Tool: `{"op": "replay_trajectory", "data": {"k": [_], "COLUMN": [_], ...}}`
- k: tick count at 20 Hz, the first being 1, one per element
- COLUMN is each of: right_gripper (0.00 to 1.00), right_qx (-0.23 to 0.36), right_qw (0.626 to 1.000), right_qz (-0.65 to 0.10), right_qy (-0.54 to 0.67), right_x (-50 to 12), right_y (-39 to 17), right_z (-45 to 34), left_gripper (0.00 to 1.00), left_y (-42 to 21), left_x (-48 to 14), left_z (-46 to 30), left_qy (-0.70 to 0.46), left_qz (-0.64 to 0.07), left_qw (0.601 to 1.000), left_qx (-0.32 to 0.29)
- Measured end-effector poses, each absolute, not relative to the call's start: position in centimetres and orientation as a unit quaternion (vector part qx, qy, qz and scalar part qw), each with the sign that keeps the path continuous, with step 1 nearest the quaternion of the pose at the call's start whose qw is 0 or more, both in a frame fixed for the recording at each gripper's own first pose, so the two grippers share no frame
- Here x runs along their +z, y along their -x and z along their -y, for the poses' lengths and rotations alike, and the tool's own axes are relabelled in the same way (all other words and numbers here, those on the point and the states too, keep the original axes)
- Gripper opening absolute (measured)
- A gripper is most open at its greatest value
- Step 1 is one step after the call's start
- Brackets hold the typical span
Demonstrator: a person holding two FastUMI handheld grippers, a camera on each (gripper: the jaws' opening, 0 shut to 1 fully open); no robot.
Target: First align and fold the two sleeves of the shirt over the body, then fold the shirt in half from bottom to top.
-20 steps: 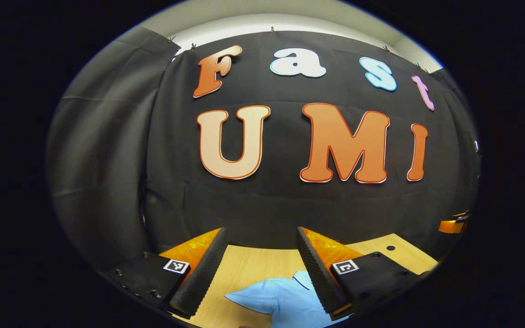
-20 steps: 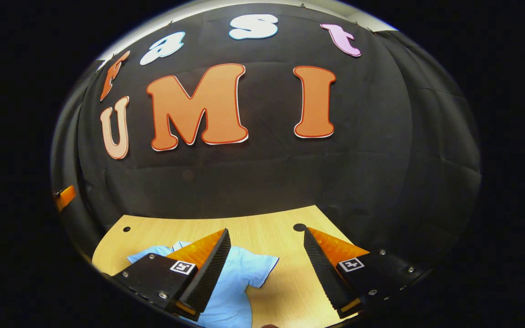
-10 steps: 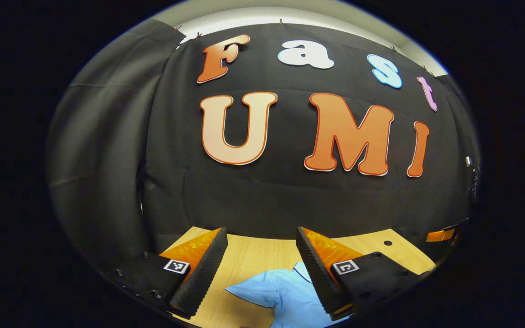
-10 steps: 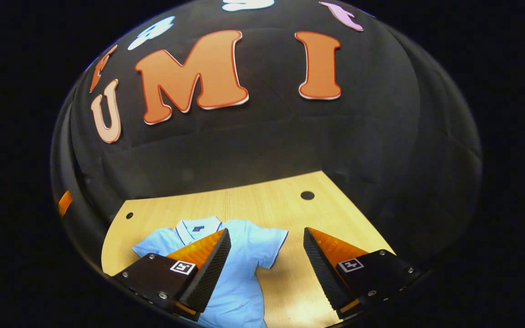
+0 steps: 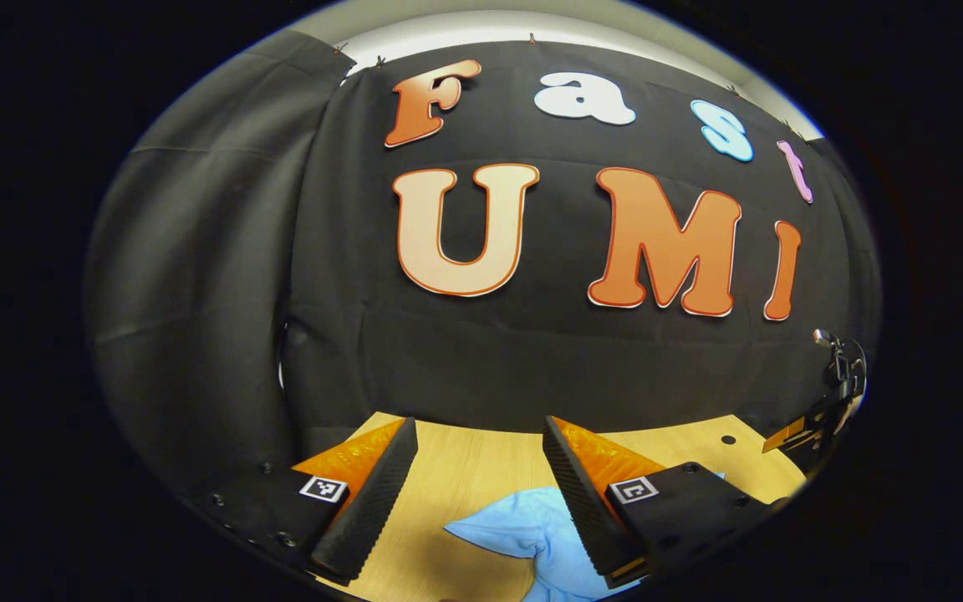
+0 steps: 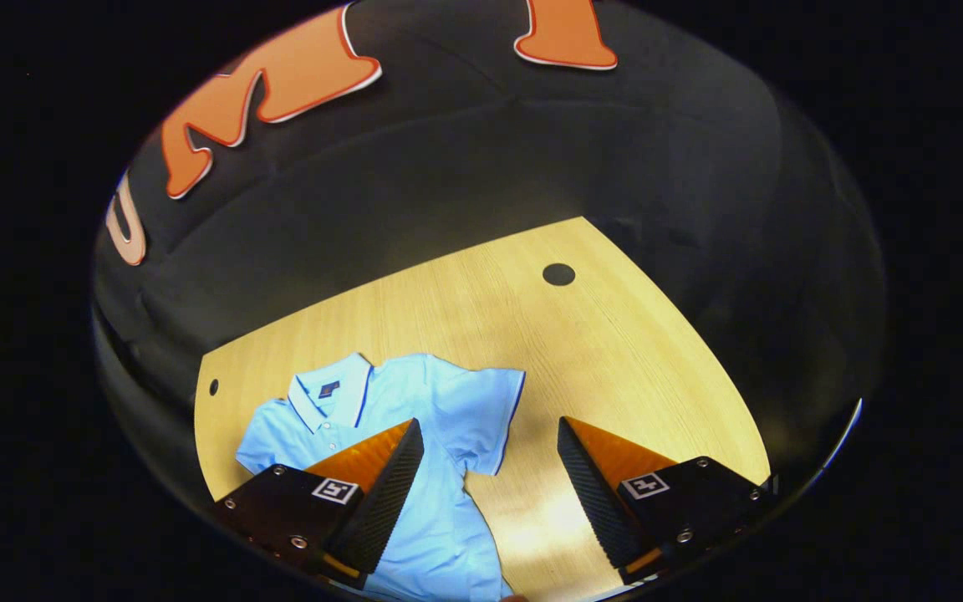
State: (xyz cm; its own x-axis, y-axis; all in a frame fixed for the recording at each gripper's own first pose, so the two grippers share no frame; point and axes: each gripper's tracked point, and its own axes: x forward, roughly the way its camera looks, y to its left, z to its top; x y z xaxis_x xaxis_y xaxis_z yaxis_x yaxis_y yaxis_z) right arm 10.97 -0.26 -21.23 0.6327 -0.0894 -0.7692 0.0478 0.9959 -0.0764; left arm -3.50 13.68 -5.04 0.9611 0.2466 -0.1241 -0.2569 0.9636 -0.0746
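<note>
A light blue polo shirt [image 6: 440,410] lies flat on the wooden table [image 6: 582,334], collar toward the wall, both short sleeves spread out. In the right gripper view my right gripper [image 6: 490,481] hangs open above the shirt's right sleeve [image 6: 481,410], nothing between its fingers. In the left gripper view my left gripper [image 5: 473,502] is open too, held above the table; the shirt's left sleeve [image 5: 506,527] pokes out between its fingers, below them. The right gripper [image 5: 816,422] shows small at the far right edge of the left gripper view.
The table has a round cable hole [image 6: 558,273] near its far right corner and a smaller hole [image 6: 213,387] at the far left. Black cloth walls close the booth behind and beside the table. Bare wood lies right of the shirt.
The right gripper has tipped downward, so more of the table and the whole upper shirt came into view. The left gripper has shifted slightly; the sleeve sits a bit further right between its fingers.
</note>
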Motion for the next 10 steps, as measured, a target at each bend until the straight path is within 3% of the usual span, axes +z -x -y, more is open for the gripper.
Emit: {"op": "replay_trajectory", "data": {"k": [10], "right_gripper": [0.98], "right_qx": [-0.104], "right_qw": [0.836], "right_qz": [-0.539], "right_qy": [0.019], "right_x": [-30.4], "right_y": [-15.0], "right_z": [3.2], "left_gripper": [0.98], "left_y": [4.3], "left_x": [-6.1], "left_z": [-16.9], "left_qy": [0.04], "left_qz": [-0.077], "left_qw": [0.983], "left_qx": [0.163]}}
